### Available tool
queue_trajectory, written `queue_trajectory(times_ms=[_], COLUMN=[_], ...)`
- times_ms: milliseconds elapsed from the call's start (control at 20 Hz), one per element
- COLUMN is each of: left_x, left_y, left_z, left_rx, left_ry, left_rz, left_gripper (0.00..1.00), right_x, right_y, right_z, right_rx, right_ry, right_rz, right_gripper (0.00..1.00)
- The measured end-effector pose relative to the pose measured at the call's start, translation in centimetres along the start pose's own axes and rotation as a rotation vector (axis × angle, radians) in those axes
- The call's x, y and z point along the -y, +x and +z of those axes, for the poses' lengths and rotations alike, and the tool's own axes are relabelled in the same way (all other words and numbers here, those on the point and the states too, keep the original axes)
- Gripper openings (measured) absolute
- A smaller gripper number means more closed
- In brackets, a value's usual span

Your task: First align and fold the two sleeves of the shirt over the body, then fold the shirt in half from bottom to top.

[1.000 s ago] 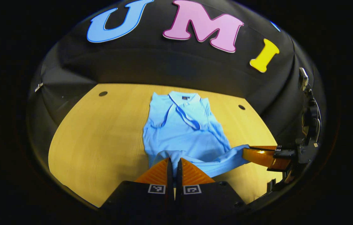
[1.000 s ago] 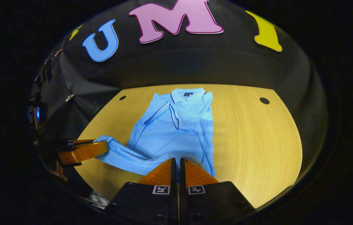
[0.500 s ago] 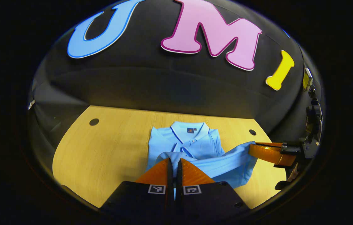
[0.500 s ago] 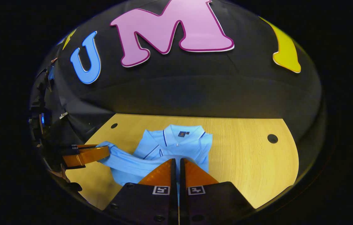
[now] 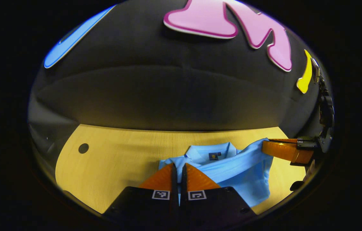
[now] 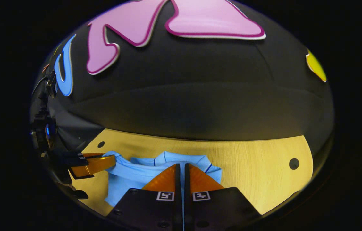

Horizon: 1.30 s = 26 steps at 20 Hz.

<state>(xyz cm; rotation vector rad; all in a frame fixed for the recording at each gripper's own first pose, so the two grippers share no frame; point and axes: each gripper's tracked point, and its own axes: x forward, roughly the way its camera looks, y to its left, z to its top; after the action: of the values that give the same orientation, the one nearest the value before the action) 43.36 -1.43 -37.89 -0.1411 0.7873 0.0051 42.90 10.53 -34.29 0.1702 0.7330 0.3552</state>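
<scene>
We see the left gripper (image 5: 178,169) and the right gripper (image 6: 181,169) each with jaws pinching the hem of the blue shirt (image 5: 232,166), lifted over its collar (image 5: 211,154), which lies on the bench (image 5: 120,157) just beyond the jaws.

Black tool (image 5: 178,171) housings; square black-and-white markers; screws

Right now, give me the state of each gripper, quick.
Left gripper: closed, fingers pinching the hem of the blue shirt.
Right gripper: closed, fingers pinching the same lifted hem, above the collar.
</scene>
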Motion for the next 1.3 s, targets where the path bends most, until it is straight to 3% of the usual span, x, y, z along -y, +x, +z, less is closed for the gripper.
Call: queue_trajectory(times_ms=[50, 300, 350, 400, 450, 500, 550, 700, 750, 1000, 1300], left_x=[-0.5, -0.7, -0.7, -0.8, -0.8, -0.8, -0.6, -0.3, -0.1, 1.3, 2.4], left_y=[1.3, 5.3, 5.6, 6.3, 6.1, 5.9, 5.7, 3.8, 2.9, -4.0, -17.2], left_z=[-0.4, -1.6, -1.3, -0.9, -0.2, 0.4, 0.9, 2.5, 3.2, 6.6, 8.5], left_rx=[-0.006, -0.004, 0.011, 0.035, 0.060, 0.085, 0.104, 0.152, 0.178, 0.327, 0.500], left_ry=[-0.005, 0.016, 0.014, 0.012, 0.003, -0.006, -0.011, -0.021, -0.016, 0.016, 0.017], left_rz=[0.005, 0.005, 0.011, 0.023, 0.023, 0.026, 0.023, 0.022, 0.026, 0.023, 0.018], left_gripper=[0.02, 0.11, 0.19, 0.15, 0.43, 0.46, 0.59, 1.00, 1.00, 0.97, 0.97], right_x=[0.7, 2.8, 2.8, 2.9, 2.7, 2.8, 2.9, 2.6, 2.4, 1.5, -1.4], right_y=[1.2, 5.4, 5.7, 5.7, 5.5, 5.5, 5.2, 4.2, 3.4, -2.5, -13.8], right_z=[-0.4, -3.3, -3.6, -3.4, -3.3, -3.2, -2.9, -1.6, -1.5, 1.4, 3.3], right_rx=[-0.012, -0.062, -0.071, -0.069, -0.058, -0.051, -0.041, -0.013, 0.001, 0.105, 0.228], right_ry=[-0.013, 0.007, 0.013, 0.011, 0.004, -0.015, -0.033, -0.062, -0.063, -0.090, -0.115], right_rz=[-0.010, -0.054, -0.052, -0.056, -0.046, -0.048, -0.049, -0.059, -0.063, -0.100, -0.137], right_gripper=[0.06, 0.07, 0.13, 0.18, 0.16, 0.15, 0.26, 0.80, 0.99, 0.98, 0.98])
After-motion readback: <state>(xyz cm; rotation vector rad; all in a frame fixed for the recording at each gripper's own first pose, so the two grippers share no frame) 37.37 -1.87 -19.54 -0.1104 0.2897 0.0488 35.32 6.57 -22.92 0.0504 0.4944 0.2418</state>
